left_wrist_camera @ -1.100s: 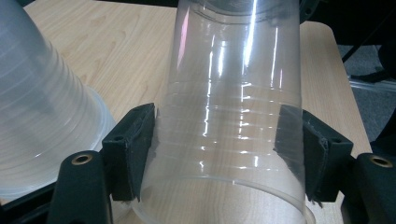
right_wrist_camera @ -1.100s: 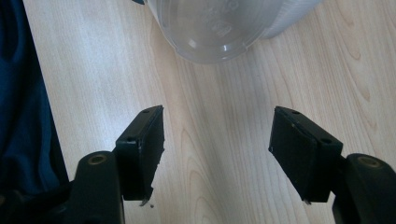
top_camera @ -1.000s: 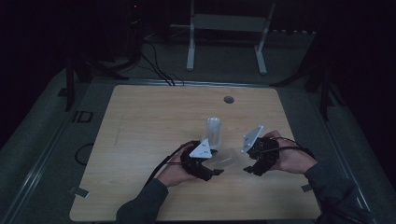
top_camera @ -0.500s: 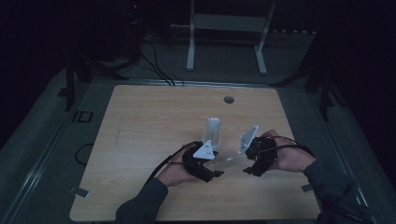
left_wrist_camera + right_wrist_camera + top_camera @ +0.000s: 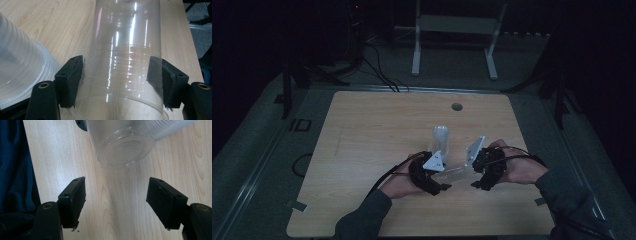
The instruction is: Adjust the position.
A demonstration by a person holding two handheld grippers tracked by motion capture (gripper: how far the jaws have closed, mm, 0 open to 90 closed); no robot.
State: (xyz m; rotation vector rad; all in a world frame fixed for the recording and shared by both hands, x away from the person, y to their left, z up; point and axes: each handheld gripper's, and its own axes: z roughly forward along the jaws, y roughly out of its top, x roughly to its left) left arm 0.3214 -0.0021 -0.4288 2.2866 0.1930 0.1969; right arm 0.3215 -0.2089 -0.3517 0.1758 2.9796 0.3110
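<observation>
A clear plastic cup (image 5: pixel 453 173) lies on its side just above the wooden table (image 5: pixel 362 150), and my left gripper (image 5: pixel 443 176) is shut on it. In the left gripper view the two black pads (image 5: pixel 71 80) press on the cup's wall (image 5: pixel 120 50). My right gripper (image 5: pixel 474 179) stands open to the right of the cup. In the right gripper view the cup's round bottom (image 5: pixel 125 148) faces me, beyond the fingertips, with nothing between the jaws. A stack of clear cups (image 5: pixel 440 141) stands upright just behind the left gripper.
The stack of cups (image 5: pixel 20 60) sits close to the left jaw in the left gripper view. A round cable hole (image 5: pixel 456 106) is near the table's far edge. A dark blue sleeve (image 5: pixel 12 165) runs along the left side of the right gripper view. A desk frame (image 5: pixel 457 30) stands beyond the table.
The right gripper has shifted slightly near the cup's bottom end. The left gripper and the cup in it have stayed where they were.
</observation>
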